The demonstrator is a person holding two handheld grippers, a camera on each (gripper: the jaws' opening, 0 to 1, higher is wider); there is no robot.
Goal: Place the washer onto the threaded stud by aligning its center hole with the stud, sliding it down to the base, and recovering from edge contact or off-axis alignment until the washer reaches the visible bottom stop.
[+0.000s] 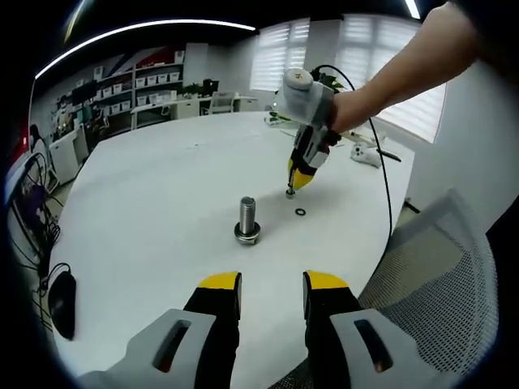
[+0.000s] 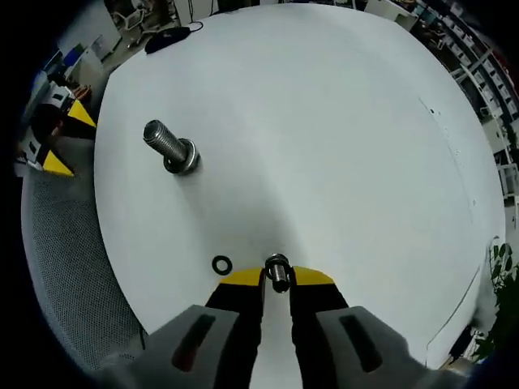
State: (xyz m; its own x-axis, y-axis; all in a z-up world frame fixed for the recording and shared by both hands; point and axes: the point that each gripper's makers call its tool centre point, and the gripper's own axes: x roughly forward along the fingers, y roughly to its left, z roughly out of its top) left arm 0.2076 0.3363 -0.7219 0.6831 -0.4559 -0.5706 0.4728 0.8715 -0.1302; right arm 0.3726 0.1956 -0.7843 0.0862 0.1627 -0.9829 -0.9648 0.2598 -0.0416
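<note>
Yellow-tipped, the left tool (image 1: 272,284) hangs low over the bench (image 1: 146,203), its jaws apart and holding nothing, likely waiting as support. At its 12 o'clock the threaded stud (image 1: 247,217) stands upright on its wide base, so the hole can drop over it. Over at the stud's 2 o'clock, the right tool (image 2: 277,277) is clamped on a small metal washer (image 2: 278,271) at bench level, with a dark ring (image 2: 221,265) lying just beside it at 9 o'clock.

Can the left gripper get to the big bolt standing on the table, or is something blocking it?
Probably yes. The left gripper is open and points toward the bolt, with only bare white table between them. The right gripper works farther off beside the bolt, not in that path.
</note>
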